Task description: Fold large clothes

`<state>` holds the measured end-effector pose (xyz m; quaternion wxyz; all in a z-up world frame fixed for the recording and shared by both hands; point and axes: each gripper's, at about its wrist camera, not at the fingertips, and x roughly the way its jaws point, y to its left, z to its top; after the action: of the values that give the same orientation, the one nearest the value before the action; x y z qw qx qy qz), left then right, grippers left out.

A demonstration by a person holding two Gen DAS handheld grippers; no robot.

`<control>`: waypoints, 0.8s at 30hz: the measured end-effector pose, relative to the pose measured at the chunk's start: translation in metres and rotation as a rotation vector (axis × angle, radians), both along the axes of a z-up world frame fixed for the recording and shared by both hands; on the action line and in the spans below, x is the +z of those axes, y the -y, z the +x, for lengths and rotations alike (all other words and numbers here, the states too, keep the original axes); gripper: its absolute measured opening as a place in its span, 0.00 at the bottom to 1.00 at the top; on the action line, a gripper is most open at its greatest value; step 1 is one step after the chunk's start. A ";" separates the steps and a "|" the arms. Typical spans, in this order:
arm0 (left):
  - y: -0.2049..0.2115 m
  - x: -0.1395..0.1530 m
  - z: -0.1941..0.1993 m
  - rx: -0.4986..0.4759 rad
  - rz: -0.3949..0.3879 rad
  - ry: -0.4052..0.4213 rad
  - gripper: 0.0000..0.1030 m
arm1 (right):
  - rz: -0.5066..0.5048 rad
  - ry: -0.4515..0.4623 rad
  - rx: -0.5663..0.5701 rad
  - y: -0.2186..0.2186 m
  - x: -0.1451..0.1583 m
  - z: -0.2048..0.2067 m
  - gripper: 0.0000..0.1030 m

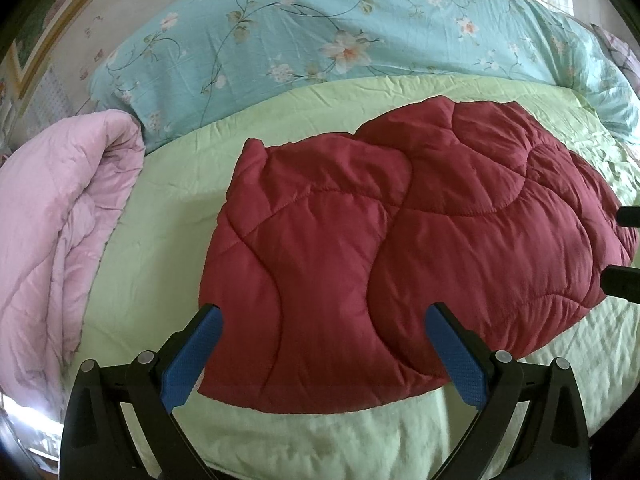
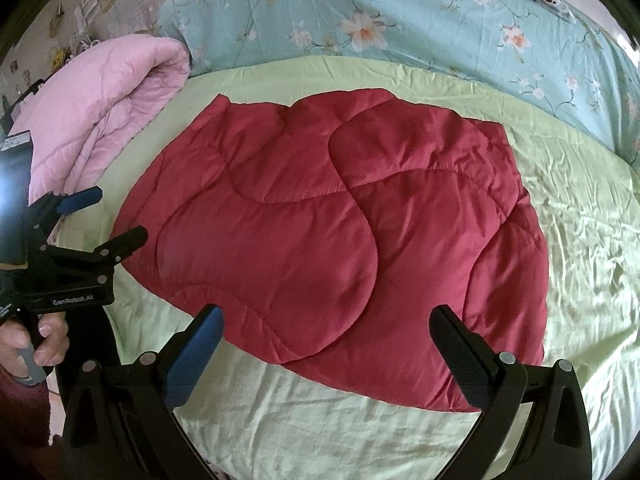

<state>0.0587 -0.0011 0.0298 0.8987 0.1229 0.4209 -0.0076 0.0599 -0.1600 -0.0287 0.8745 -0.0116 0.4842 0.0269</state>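
Red quilted garment [image 1: 400, 248] flat on green sheet [image 1: 160, 240], roughly folded. Left tongs [image 1: 324, 320] and right tongs [image 2: 326, 322] spread wide, empty, above near edge. Risk: puffy, slippery layers sliding apart if pinched shallowly.

The right gripper [image 1: 624, 252] is cut off by the left wrist view's right edge so that only two dark finger tips are seen, the pink quilt [image 1: 60, 216] is cropped at the left edge, and the red quilted garment [image 2: 320, 224] cannot be identified by type.
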 end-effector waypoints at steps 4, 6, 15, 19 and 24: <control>0.000 0.000 0.001 -0.004 0.004 0.002 0.99 | 0.001 0.003 0.000 0.000 0.002 0.001 1.00; 0.000 0.001 0.002 -0.004 0.002 0.003 0.99 | -0.003 0.004 0.000 0.000 0.002 0.002 1.00; -0.001 0.001 0.003 -0.005 0.006 0.004 0.99 | -0.008 0.008 0.002 0.000 0.005 0.002 1.00; -0.001 0.003 0.004 -0.005 0.007 0.008 0.99 | -0.009 0.011 0.002 0.002 0.006 0.002 1.00; -0.003 0.004 0.004 -0.006 0.007 0.012 0.99 | -0.013 0.016 0.008 0.002 0.009 0.002 1.00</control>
<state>0.0626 0.0016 0.0342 0.9007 0.1274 0.4153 -0.0081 0.0619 -0.1625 -0.0200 0.8782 -0.0195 0.4771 0.0272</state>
